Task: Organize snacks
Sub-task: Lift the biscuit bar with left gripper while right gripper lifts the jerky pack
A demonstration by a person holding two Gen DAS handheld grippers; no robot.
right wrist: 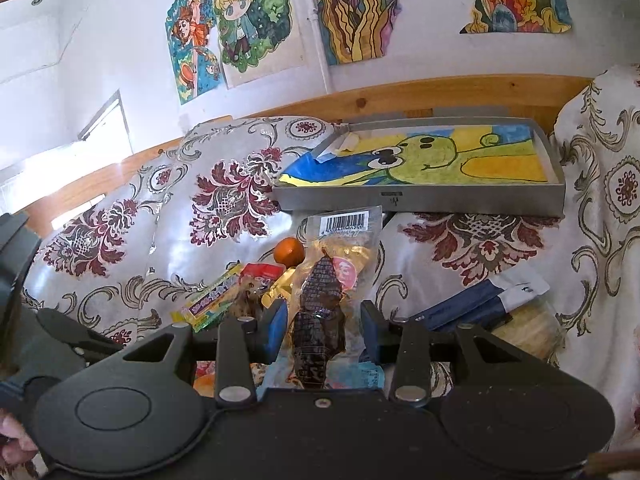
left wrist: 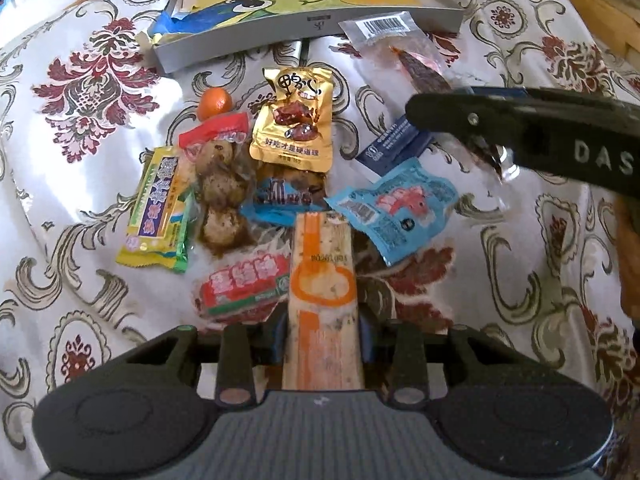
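My left gripper is shut on a long orange-and-white packet that points forward over the snack pile. My right gripper is shut on a clear barcoded packet with a dark meat strip, held upright above the pile. In the left wrist view that packet hangs just in front of the grey tray. Loose on the cloth lie a gold packet, a yellow-green bar, a red-topped pack of brown balls, a light blue packet, a red sausage packet and a small orange fruit.
The shallow grey tray holds a frog drawing and stands at the back of the patterned cloth. A dark blue packet and a pale clear pack lie to the right. A wooden rail and a wall with drawings rise behind.
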